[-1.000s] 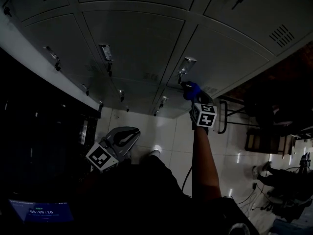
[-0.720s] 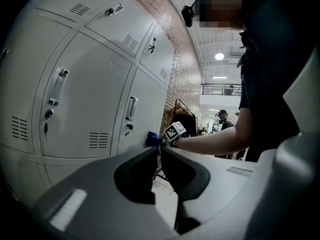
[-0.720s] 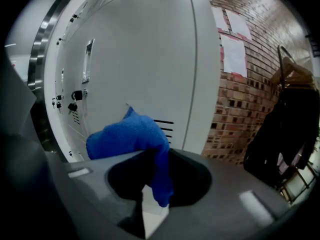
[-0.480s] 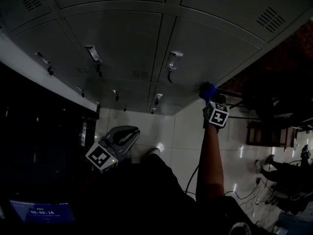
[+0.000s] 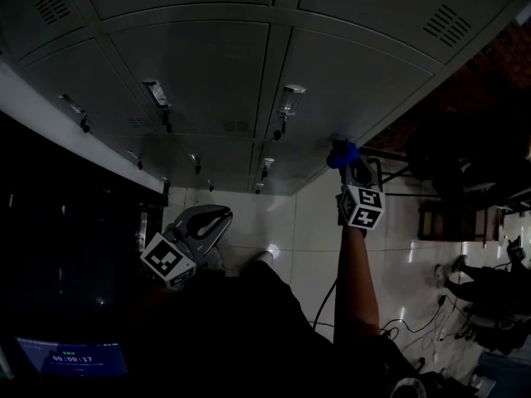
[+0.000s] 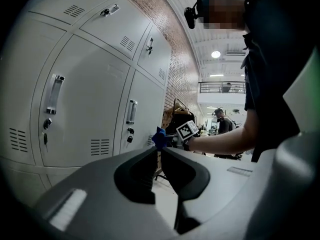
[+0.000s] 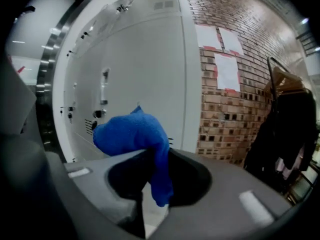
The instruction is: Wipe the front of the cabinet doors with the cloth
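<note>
Right gripper (image 5: 346, 166): I hold it out at arm's length, at about 2 o'clock in the head view. Its jaws are clamped on the blue cloth (image 5: 341, 153).

Cloth: it is bunched above the jaw tips, and a tail hangs down between them in the right gripper view (image 7: 131, 131). It sits at the lower right corner of the locker bank. I cannot tell if it presses on the metal or hangs just off it.

Left gripper (image 5: 217, 215): low at my side, at about 8 o'clock in the head view. Its own view shows the jaws (image 6: 159, 149) brought together at the tips with nothing between them.

Cabinet doors (image 5: 199, 73): grey steel lockers with vent slots. Each has a pull handle (image 5: 290, 99) with a lock below it. The door nearest the cloth fills the 11 o'clock part of the right gripper view (image 7: 145, 64).

Brick wall (image 7: 235, 84): it stands just right of the lockers, with two pale paper sheets (image 7: 227, 69) stuck on it.

Dark coat (image 7: 285, 129): it hangs at 3 o'clock in the right gripper view.

Floor (image 5: 290, 230): pale glossy tiles under my arm (image 5: 353, 280).
</note>
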Motion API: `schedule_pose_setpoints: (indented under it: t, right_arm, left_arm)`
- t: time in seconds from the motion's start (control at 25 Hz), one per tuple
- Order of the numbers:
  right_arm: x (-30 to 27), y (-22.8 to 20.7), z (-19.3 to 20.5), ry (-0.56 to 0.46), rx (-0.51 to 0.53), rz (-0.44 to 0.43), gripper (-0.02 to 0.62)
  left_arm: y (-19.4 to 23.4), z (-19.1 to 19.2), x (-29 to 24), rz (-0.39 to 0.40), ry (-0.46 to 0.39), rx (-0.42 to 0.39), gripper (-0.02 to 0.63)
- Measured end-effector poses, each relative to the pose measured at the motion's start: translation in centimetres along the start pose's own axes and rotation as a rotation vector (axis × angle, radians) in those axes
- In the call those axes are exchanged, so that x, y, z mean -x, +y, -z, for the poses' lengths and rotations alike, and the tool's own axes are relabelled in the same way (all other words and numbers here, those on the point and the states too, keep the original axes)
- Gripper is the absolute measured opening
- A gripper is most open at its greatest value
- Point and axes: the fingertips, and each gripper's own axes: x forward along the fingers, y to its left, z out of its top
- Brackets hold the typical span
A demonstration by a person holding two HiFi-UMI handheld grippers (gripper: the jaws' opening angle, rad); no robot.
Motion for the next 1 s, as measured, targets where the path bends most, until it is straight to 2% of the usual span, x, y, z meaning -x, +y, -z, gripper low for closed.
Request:
schedule_pose_setpoints:
  t: [0.36, 0.56, 0.76, 1.0]
  right_arm:
    - [9.2, 18.8, -6.5, -0.213, 0.122, -0.438, 0.074]
    - [12.5, 25.9, -7.7, -0.217, 0.118, -0.589, 0.074]
    - [14.6, 29.3, -6.7, -0.186, 0.091, -0.647, 0.075]
    - [15.0, 29.8, -6.6, -0.172, 0.072, -0.609, 0.074]
  left_arm:
    - [0.9, -1.2, 1.1, 0.051, -0.05, -0.017, 0.012]
    - [2.0, -2.1, 2.9, 0.052, -0.073, -0.028, 0.011]
    - [1.3, -2.1, 4.6, 0.068, -0.072, -0.017, 0.0]
    - [1.4, -1.7, 5.6, 0.072, -0.088, -0.018, 0.0]
